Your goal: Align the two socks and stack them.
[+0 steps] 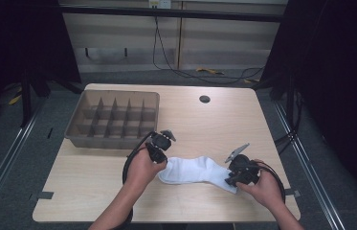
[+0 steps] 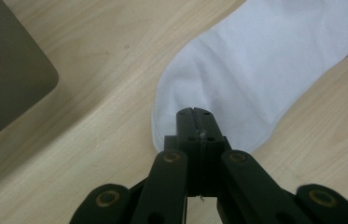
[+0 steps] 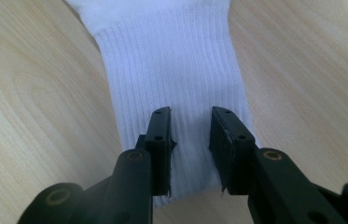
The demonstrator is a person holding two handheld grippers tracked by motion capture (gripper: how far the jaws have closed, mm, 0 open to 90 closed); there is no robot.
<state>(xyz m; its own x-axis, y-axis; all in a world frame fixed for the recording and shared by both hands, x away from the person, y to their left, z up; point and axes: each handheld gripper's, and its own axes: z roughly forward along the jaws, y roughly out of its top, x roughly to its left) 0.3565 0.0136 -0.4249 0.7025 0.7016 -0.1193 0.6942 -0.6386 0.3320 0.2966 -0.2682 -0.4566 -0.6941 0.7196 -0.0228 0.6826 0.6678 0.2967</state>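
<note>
A brown divided tray [image 1: 111, 119] sits at the far left of the light wooden worktop [image 1: 80, 177], its rows of small compartments holding nothing that the high view makes out; in the left gripper view just one rounded corner of it shows, blurred and cut off by the frame edge. Just in front of the tray, the left tongs [image 1: 157, 154] are held in the person's left hand [image 1: 141, 167] at the toe end of a white sock [image 1: 193, 170]. In the left gripper view these tongs are clenched, jaw against jaw with no gap, their tips lying over the sock's rounded toe; whether a fold of fabric is pinched between them is hard to tell, since the jaws cover that spot.

The sock lies flat on the near middle of the worktop, stretching across from one hand to the other. Its ribbed cuff end lies under the right tongs [image 1: 232, 178], held in the right hand [image 1: 264, 189]. In the right gripper view those jaws stand apart over the cuff, ribbed fabric plainly visible between them and the pads not pressing on it; the cuff's near edge is hidden beneath the jaws. A small round hole [image 1: 204, 99] shows in the far worktop.
</note>
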